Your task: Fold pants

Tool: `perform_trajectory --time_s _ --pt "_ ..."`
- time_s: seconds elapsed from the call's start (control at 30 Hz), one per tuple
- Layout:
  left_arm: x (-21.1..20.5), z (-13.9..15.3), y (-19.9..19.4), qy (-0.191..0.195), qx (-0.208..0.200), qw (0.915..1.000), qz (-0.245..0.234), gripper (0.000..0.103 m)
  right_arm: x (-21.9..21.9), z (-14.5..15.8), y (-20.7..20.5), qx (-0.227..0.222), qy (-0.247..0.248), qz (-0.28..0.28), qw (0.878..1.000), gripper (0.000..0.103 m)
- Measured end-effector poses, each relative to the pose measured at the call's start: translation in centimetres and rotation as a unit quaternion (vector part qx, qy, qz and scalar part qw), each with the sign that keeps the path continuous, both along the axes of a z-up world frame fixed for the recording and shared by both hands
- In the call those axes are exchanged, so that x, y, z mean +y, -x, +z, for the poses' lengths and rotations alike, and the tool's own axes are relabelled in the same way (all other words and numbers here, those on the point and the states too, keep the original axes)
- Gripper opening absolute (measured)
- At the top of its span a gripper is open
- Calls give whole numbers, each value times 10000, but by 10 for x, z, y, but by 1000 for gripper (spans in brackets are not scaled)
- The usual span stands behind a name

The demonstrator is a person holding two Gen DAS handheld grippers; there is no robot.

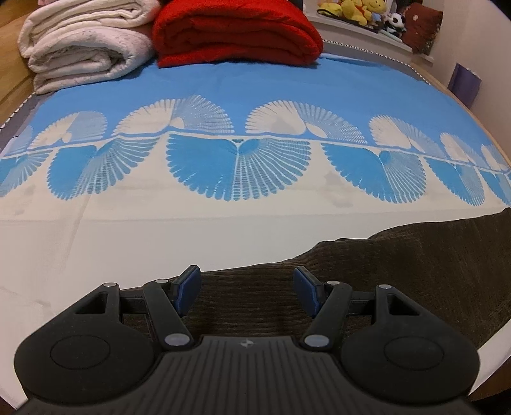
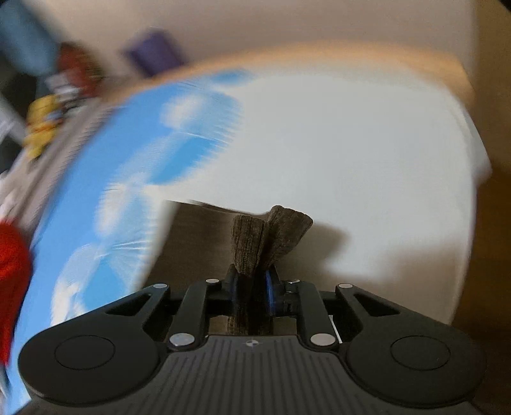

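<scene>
Dark brown corduroy pants lie on the bed, running from the lower middle to the right edge of the left wrist view. My left gripper hovers open just above their near edge, nothing between its blue pads. In the right wrist view, my right gripper is shut on a bunched corner of the pants, which sticks up past the fingertips. More brown cloth lies flat below it. That view is blurred by motion.
A blue and white patterned bedsheet covers the bed. A folded white blanket and a folded red blanket sit at the far end. Stuffed toys line a shelf behind. The bed's wooden edge curves at the right.
</scene>
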State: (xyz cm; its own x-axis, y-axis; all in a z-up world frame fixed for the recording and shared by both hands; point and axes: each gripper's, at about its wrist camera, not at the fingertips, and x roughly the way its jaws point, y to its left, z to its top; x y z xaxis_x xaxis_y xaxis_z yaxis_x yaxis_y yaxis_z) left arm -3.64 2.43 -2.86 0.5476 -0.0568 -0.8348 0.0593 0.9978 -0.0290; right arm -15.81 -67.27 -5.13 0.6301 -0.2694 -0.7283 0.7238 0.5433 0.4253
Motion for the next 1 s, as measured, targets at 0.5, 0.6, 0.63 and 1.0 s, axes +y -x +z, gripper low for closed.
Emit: perform_trajectory --time_s 0.5,0.6,0.63,1.0 --pt "57 1 27 85 16 9988 478 70 404 -25 4 442 1563 6131 7731 18" --pt "67 4 29 158 15 9982 579 70 405 -48 4 737 1368 6126 7750 18" --pt "69 5 29 178 3 9982 575 70 405 -44 4 715 1418 6112 7754 19" --pt "64 1 28 481 164 9977 454 70 438 -42 19 505 2260 6408 7319 26"
